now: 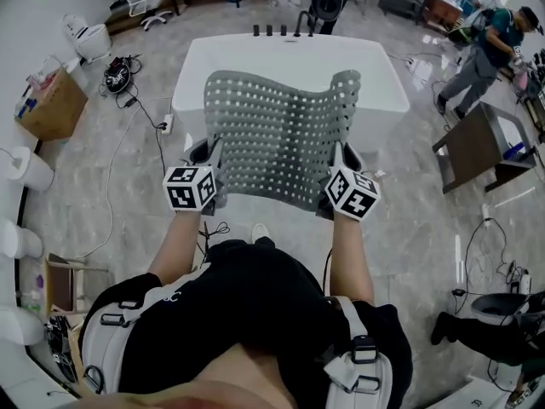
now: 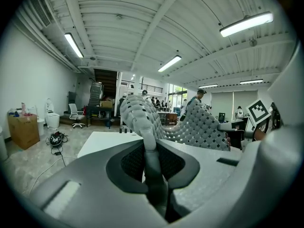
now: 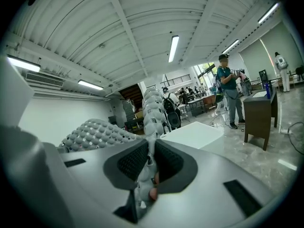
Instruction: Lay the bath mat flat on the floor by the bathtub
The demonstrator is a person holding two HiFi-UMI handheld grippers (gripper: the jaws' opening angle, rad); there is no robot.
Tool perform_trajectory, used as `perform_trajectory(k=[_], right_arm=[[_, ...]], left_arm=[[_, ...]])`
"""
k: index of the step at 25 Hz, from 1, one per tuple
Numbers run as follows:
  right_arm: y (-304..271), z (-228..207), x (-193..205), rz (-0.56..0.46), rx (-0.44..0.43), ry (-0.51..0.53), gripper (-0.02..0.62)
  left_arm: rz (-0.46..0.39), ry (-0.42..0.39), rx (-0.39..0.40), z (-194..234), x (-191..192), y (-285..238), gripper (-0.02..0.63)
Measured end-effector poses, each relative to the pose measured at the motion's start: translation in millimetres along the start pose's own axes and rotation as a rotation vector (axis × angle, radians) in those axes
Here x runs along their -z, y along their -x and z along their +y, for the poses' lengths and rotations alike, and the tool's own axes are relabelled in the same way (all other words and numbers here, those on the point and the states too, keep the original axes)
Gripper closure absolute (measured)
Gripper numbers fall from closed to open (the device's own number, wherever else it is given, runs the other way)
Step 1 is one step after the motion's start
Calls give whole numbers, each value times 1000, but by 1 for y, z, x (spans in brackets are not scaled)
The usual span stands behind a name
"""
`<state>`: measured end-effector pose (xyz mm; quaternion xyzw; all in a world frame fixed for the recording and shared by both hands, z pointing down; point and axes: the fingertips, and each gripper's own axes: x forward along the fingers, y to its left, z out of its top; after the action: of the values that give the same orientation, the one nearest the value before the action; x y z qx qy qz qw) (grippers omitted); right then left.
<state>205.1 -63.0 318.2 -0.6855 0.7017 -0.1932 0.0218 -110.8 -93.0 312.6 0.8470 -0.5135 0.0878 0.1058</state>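
Observation:
A grey bath mat full of small holes hangs in the air, stretched between both grippers over the near side of the white bathtub. My left gripper is shut on the mat's near left corner, my right gripper on its near right corner. In the left gripper view the mat's edge runs up out of the closed jaws, and its sheet bends away to the right. The right gripper view shows the mat's edge pinched between the jaws, the sheet curving off to the left. The far edge sags and curls.
The marble floor lies around the tub. A cardboard box, a toilet and cables are on the left. A dark side table and a walking person are on the right. A power strip lies by the tub's left end.

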Motion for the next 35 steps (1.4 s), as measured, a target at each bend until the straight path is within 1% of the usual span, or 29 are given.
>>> perform_trajectory(k=[6,12,14,17,20,23,24,28,32,35], right_arm=[[-69,-4,-25,14,6,-5,543],[-126,-9,-34,29,2,14,543],[-141,-12,-35,39,5,13,543],[-159,-20,-35,62,12,-8,543],[-175,-38,-34,90,16,-22,543],[-197,-54,-33,123,1,-35,543],[-204,-56,-33,137,-8,-37,543],[-221,-59,-29,180,-31,-18,543],[-237,-64,-19,203,-39,-39,543],[-246,-79,-4,246,-38,-56,543]], left_arm=[[-5,11,-2,34,-27,-56,557],[3,32,5,55,-33,-112,557],[16,33,8,61,-36,-129,557],[45,54,2,73,-37,-150,557],[67,77,-6,73,-35,-169,557],[80,138,-4,71,-33,-190,557],[91,147,-7,71,-31,-195,557],[134,138,-27,75,-19,-200,557],[162,136,-39,82,-12,-211,557],[200,137,-47,82,3,-220,557]])
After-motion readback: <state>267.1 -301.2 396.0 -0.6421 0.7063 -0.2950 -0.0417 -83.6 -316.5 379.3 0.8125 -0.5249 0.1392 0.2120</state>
